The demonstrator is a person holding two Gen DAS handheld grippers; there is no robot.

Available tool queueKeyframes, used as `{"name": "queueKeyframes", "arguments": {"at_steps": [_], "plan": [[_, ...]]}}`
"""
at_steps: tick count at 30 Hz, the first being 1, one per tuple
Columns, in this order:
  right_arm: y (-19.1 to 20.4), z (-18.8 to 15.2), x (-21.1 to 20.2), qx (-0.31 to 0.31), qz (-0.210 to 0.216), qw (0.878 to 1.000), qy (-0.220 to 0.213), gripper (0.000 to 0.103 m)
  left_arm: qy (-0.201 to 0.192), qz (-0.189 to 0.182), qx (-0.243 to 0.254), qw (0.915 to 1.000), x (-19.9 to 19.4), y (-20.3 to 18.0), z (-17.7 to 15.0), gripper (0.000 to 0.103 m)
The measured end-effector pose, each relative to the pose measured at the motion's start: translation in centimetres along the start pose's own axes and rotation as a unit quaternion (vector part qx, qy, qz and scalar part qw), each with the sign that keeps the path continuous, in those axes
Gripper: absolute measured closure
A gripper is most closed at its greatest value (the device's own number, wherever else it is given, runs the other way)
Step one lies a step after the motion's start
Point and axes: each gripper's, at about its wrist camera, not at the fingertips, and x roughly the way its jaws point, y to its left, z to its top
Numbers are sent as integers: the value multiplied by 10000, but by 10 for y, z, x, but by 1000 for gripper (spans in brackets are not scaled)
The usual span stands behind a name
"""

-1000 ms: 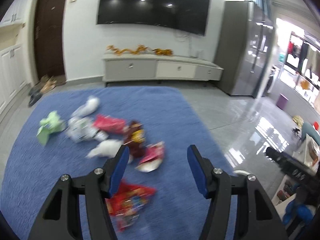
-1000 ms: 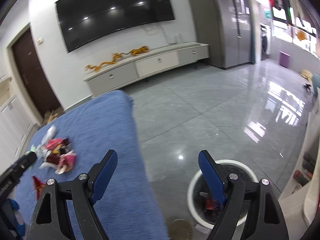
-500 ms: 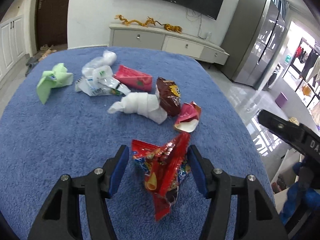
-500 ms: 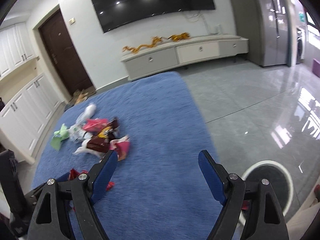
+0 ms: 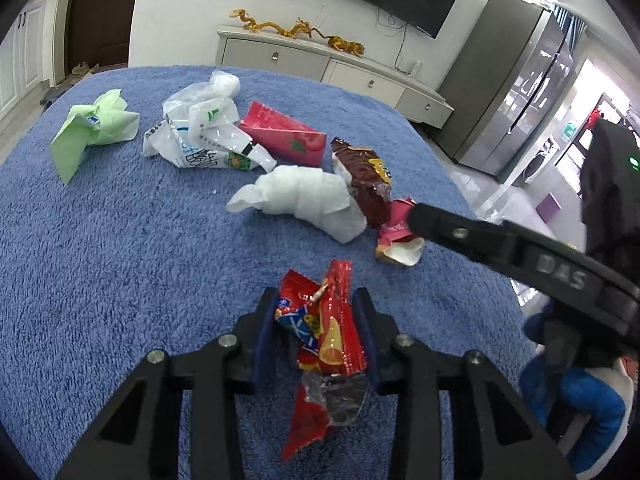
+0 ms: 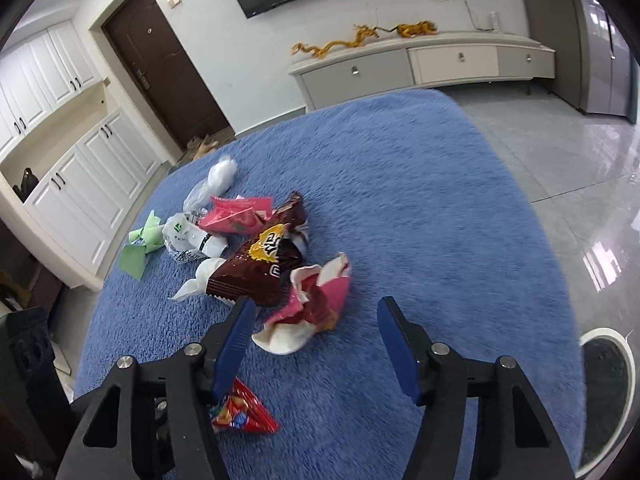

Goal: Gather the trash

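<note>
Left wrist view: the left hand-held gripper is seen clenched on a crumpled red snack wrapper, which is held between the blue pads with its long axis running roughly along the fingers, the torn foil end hanging toward the camera. The blue carpet lies beneath, and the rest of the litter is spread ahead: a white paper wad, a brown snack bag, a pink carton, a white plastic bag and a green wrapper at far left. A finger of the right hand-held gripper is seen reaching in from the right, over a torn pink wrapper. Right wrist view: the right hand-held gripper is spread wide and empty, and the torn pink wrapper lies just ahead between its fingers, closer to the left finger, long axis slanting from near-left to far-right. The right hand is judged the nearer one for this piece. A white-rimmed bin is seen at the right edge, off the carpet, well apart from the pile.
</note>
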Motion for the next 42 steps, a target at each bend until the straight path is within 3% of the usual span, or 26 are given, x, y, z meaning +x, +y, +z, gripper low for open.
{"name": "queueKeyframes", "arguments": {"at_steps": [7, 11, 12, 15, 18, 42], "plan": [[2, -1, 21, -78, 26, 9997, 208, 65, -33, -110, 16, 9999, 4, 2, 3, 70], [0, -4, 18, -100, 43, 9998, 165, 70, -40, -99, 25, 9999, 3, 1, 1, 71], [0, -4, 16, -116, 35, 9998, 154, 77, -40, -90, 27, 9999, 3, 1, 1, 71], [-3, -7, 6, -101, 46, 9999, 81, 78, -30, -32, 49, 10000, 4, 0, 4, 73], [-5, -11, -5, -130, 40, 9999, 7, 78, 21, -88, 17, 10000, 3, -1, 4, 83], [-31, -31, -117, 109, -337, 9931, -1116, 78, -532, -200, 386, 9976, -62, -60, -3, 84]]}}
